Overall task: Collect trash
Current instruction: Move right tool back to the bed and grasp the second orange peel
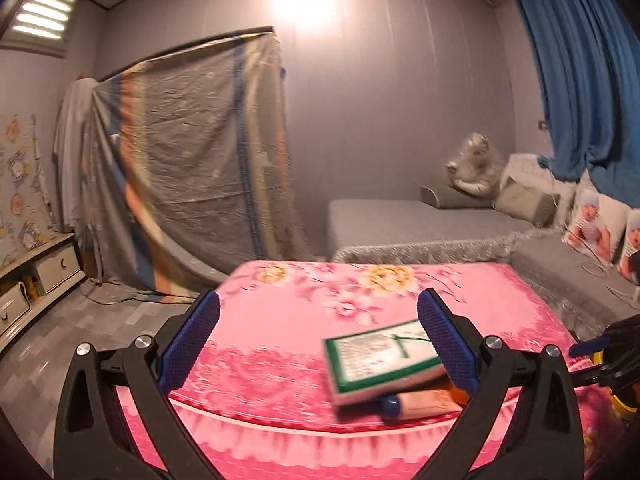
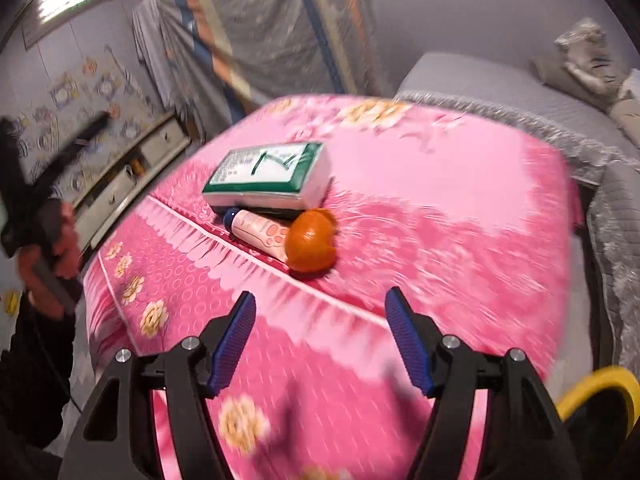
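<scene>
Tissue pack (image 2: 269, 178) sits on pink blanket (image 2: 440, 208); tube (image 2: 260, 230) and orange (image 2: 312, 240) touching it. My left gripper (image 1: 318, 344) and right gripper (image 2: 320, 338) gape wide, empty.

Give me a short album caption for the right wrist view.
Open right tool hovers over a pink floral blanket toward a tissue pack, tube and orange.

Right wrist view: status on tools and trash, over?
Both tools open, empty. Orange peel, tube, tissue pack clustered on pink blanket, untouched. Nothing blocking.
</scene>
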